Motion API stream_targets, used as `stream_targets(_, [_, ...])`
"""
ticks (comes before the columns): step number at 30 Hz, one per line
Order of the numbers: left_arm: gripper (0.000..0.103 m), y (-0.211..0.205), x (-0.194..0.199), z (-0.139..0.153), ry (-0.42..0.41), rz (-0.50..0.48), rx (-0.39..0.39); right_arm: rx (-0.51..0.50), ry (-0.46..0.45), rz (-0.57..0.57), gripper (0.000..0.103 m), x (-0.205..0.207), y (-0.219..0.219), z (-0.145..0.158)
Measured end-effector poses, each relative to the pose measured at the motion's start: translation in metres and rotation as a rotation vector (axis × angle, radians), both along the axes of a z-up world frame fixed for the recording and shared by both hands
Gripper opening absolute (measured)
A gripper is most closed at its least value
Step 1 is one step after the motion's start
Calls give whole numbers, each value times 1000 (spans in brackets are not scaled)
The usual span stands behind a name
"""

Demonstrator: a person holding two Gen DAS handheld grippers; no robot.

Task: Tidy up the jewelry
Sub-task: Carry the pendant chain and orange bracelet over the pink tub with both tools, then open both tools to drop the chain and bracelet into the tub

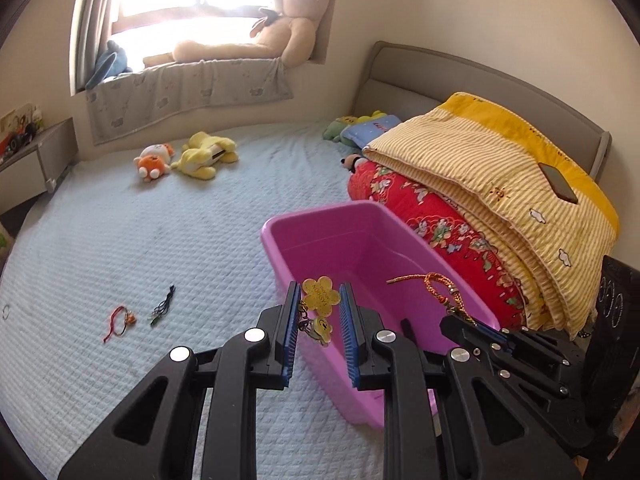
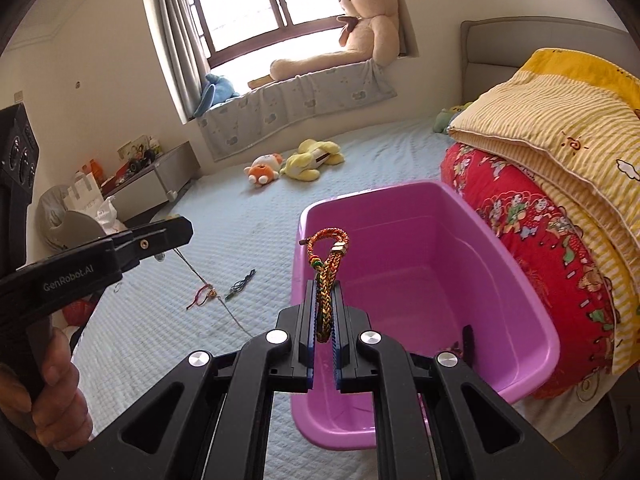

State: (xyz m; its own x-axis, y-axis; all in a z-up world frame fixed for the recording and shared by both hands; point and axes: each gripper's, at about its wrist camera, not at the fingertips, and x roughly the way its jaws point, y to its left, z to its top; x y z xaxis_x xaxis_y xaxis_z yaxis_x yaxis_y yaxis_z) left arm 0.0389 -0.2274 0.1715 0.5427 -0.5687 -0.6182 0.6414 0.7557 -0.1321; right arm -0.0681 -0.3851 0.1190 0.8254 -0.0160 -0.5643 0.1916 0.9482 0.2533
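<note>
My left gripper [image 1: 320, 286] is shut on a yellow flower charm [image 1: 320, 298], with a smiley pendant dangling under it, just over the near left rim of the pink tub [image 1: 320, 214]. In the right wrist view a thin chain [image 2: 224, 304] trails down from the left gripper [image 2: 180, 228] toward the bed. My right gripper [image 2: 324, 283] is shut on a braided orange-green bracelet [image 2: 330, 252], whose loop stands up over the tub [image 2: 380, 190]. On the bedspread to the left lie a red string bracelet [image 1: 118, 320] and a dark cord piece [image 1: 164, 304].
Folded red and yellow quilts [image 1: 480, 200] press against the tub's right side, with a phone [image 1: 558, 182] on top. Plush toys [image 1: 188, 158] lie farther up the bed. A bedside cabinet [image 2: 160, 176] stands at the left. A hand [image 2: 52, 380] grips the left tool.
</note>
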Motion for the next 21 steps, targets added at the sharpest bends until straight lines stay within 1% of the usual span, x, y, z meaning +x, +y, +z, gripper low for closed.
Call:
stream_targets(3, [20,-24,-1,16,-24,-43,-17,-7,-15,-36,7,-1,-19,8])
stream_targets(5, [20,-41,-2,21,-30,-63,-19,-11,-19,-55,7,-3,-31,10])
stream_targets(9, [20,-68,-1,16,-19,-82,-1,-11,-3,-80,7,-1,-53,8])
stream_targets(11, [20,-79,1,5,-2,-85,22,-1,15,-85,7,1,-60,1])
stream_targets(14, [20,-94,8,-18,45,-78,71,21,67,-78,7,9,-68,-15])
stream_targets(21, [20,-115,25,-90,153,-60,237,70,197,-55,7,32,-75,-60])
